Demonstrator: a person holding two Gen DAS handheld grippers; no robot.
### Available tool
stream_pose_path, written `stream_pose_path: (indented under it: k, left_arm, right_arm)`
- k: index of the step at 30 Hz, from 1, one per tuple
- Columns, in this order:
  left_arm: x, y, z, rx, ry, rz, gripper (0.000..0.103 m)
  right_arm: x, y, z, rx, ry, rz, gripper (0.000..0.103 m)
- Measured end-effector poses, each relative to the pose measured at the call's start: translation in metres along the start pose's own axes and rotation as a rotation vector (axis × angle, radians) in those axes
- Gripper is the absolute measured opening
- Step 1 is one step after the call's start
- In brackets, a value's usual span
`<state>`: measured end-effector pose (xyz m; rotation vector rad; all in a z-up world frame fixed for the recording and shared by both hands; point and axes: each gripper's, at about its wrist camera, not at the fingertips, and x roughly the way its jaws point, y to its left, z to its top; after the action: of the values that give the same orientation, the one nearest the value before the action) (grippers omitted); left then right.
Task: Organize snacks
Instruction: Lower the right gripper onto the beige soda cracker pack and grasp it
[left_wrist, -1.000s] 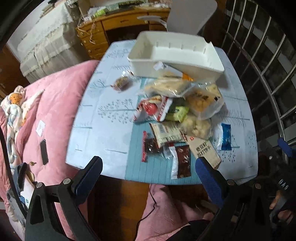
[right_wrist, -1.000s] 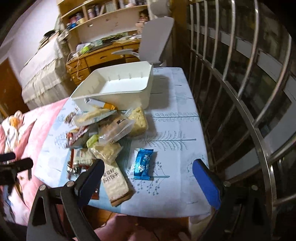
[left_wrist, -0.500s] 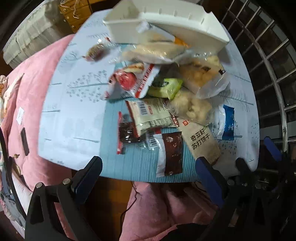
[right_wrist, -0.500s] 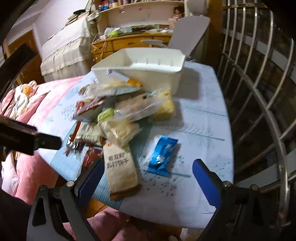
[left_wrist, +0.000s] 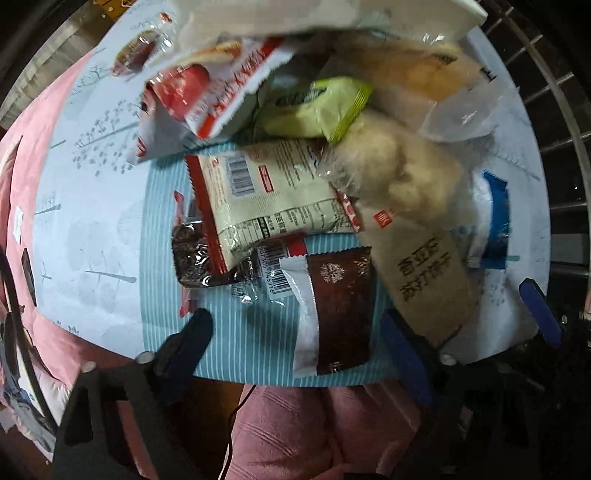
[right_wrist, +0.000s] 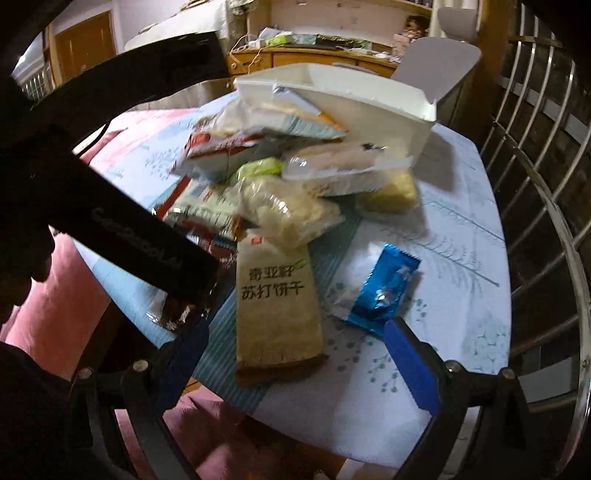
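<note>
Brown wrapper (left_wrist: 338, 308) lies at the pile's near edge on the table (left_wrist: 96, 229), between our left gripper (left_wrist: 297, 326) jaws, pads clear of it. Those jaws have just been closing, nothing held. Tan cracker pack (right_wrist: 275, 302) sits between our right gripper (right_wrist: 297, 345) jaws, wide apart, untouched. Blue packet (right_wrist: 382, 291) lies just beside it. Only the right view shows the white bin (right_wrist: 369, 107) whole; the left cuts it off at the top. Left gripper body blocks the brown wrapper there. Left points down, right slants down.
</note>
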<state>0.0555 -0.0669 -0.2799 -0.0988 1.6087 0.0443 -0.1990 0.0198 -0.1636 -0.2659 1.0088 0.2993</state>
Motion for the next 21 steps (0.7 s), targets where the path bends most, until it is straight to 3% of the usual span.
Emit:
stream_pose_path:
  k: [2, 5, 8, 14, 16, 21]
  left_arm:
    - [0.008, -0.003, 0.001, 0.006, 0.014, 0.005, 0.076]
    - [0.015, -0.010, 0.005, 0.025, 0.020, 0.004, 0.073]
    - [0.019, -0.021, 0.008, 0.063, 0.015, 0.026, 0.069]
    - [0.021, -0.027, 0.017, 0.064, 0.029, 0.033, 0.047]
    - [0.019, -0.025, 0.022, 0.062, 0.034, 0.034, 0.039]
    - [0.013, -0.020, 0.031, 0.039, 0.035, 0.010, 0.031]
  right_arm:
    - [0.006, 0.003, -0.002, -0.015, 0.009, -0.010, 0.096]
    - [0.018, 0.008, -0.004, -0.036, 0.042, -0.031, 0.084]
    - [0.027, 0.013, -0.006, -0.043, 0.070, -0.020, 0.077]
    - [0.031, 0.016, -0.007, -0.033, 0.081, 0.003, 0.060]
    - [0.032, 0.016, -0.007, -0.027, 0.087, 0.013, 0.060]
    - [0.033, 0.013, -0.005, -0.013, 0.104, 0.028, 0.057]
